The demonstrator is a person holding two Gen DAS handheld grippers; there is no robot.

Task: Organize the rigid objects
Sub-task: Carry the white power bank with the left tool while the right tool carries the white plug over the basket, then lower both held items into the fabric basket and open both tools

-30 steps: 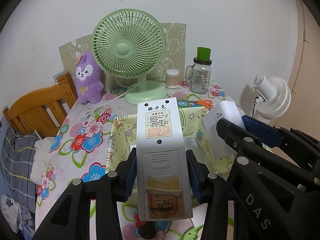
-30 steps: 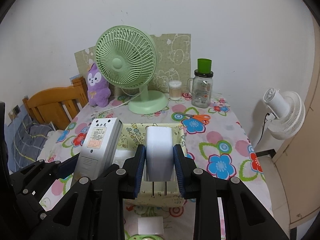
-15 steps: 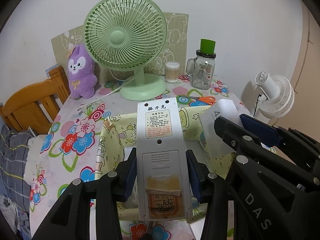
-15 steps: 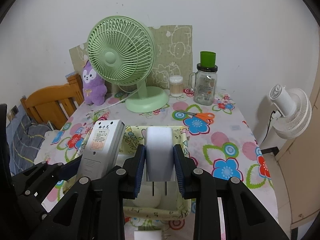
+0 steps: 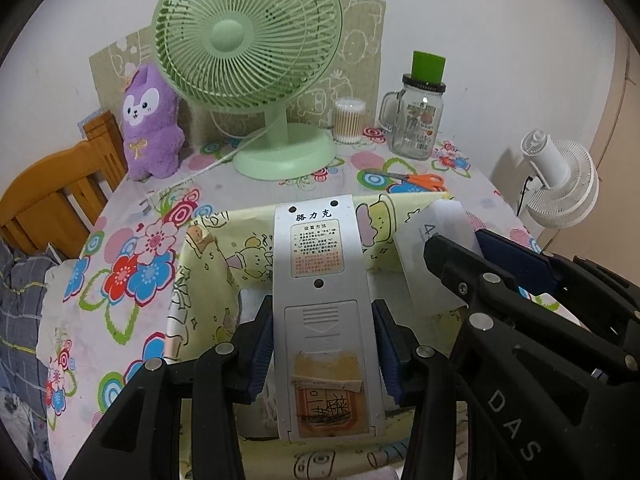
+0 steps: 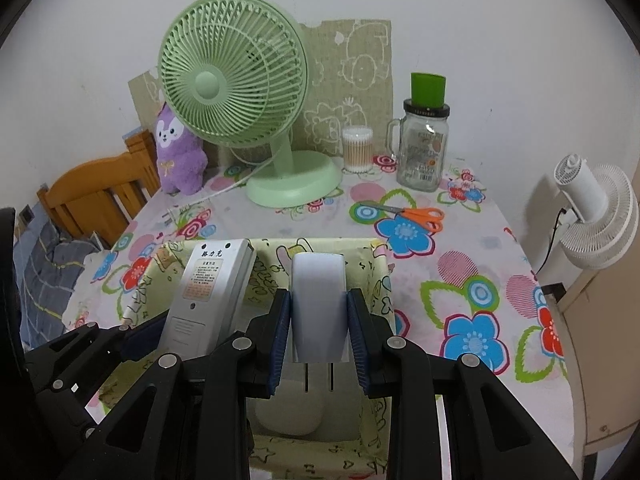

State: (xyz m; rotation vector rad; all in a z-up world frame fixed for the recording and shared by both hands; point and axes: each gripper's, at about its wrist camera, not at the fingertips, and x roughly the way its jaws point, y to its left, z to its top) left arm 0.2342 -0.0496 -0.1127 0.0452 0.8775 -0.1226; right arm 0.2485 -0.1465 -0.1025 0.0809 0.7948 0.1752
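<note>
While tilted over bin (image 6: pixel 380 276), left gripper (image 5: pixel 324 344) grips remote (image 5: pixel 320 280); right gripper (image 6: pixel 318 332) grips charger (image 6: pixel 318 304).

Both grippers have moved forward and down toward the yellow fabric box (image 6: pixel 380 280) on the worktop (image 6: pixel 480 280). The left gripper (image 5: pixel 324 344) now carries the grey remote (image 5: pixel 324 280) over the box's opening, and the right gripper (image 6: pixel 318 336) brings the white plug adapter (image 6: pixel 318 304) above its inside. The green fan (image 5: pixel 248 48) and the jar (image 5: pixel 420 120) loom nearer.
</note>
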